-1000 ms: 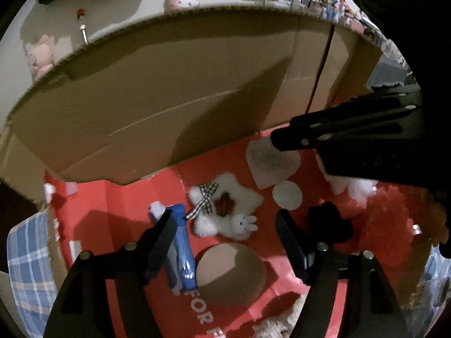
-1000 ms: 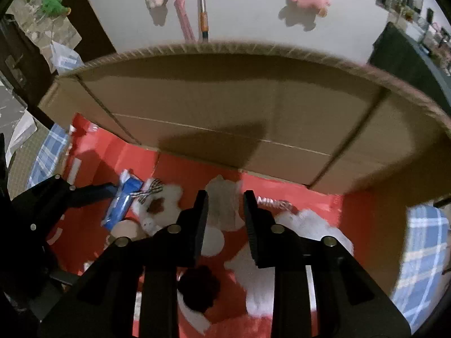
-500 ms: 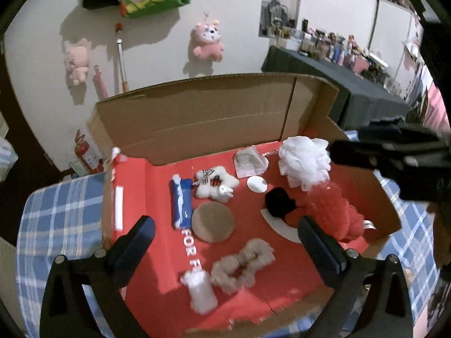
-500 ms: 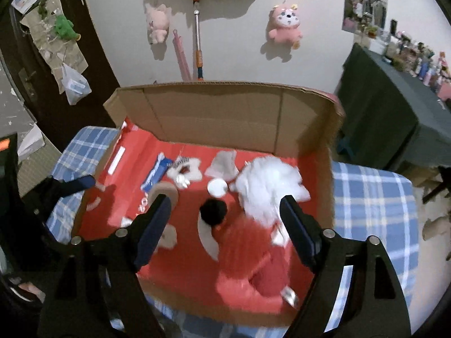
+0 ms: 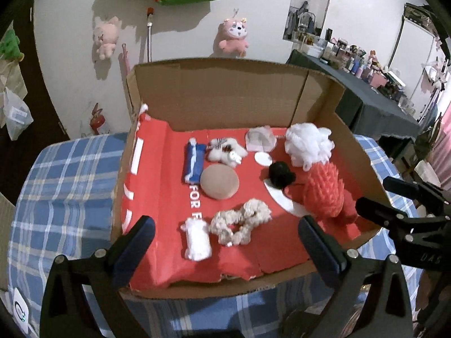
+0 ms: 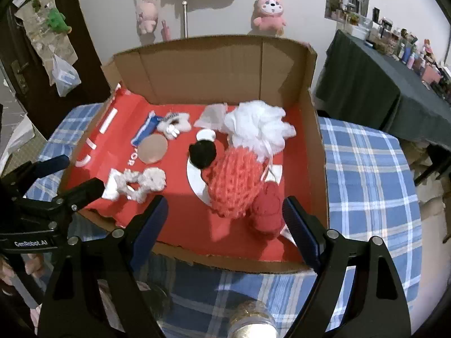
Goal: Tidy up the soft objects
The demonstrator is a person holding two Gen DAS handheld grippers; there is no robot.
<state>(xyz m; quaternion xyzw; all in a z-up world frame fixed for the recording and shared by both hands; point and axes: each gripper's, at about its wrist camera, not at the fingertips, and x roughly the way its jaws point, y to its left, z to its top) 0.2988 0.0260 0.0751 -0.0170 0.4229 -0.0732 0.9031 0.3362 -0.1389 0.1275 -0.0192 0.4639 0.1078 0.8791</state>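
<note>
Cardboard box [image 5: 318,95] lined in red sits on a blue plaid tabletop [image 5: 64,186], its soft contents laid out across the floor: a white mesh pouf [image 5: 308,143] near the far right corner, a red knitted piece [image 5: 324,191] along the right wall with a black pom-pom [image 5: 279,173] touching it, a small white plush rabbit [image 5: 225,152] and a blue-and-white packet [image 5: 193,163] toward the far wall, a tan round puff [image 5: 220,181] at centre, and a cream scrunchie [image 5: 239,219] beside a small white fluffy item [image 5: 196,238] near the front edge. Both claws, which a second ago were deep inside the box close over these items, now stand back above its front edge, so that the whole box and the wall behind, with a pink plush toy [image 5: 234,35] hanging there, come into view. The left claw [image 5: 225,235] has just been opening and stands spread to its widest with nothing between its fingers. The right claw [image 6: 225,217], nearly closed a second ago, has also just been opening and gapes wide and empty, framing the red knitted piece below it without touching. The mesh pouf and the red piece, half hidden under the right claw earlier, now lie free against the right wall
</note>
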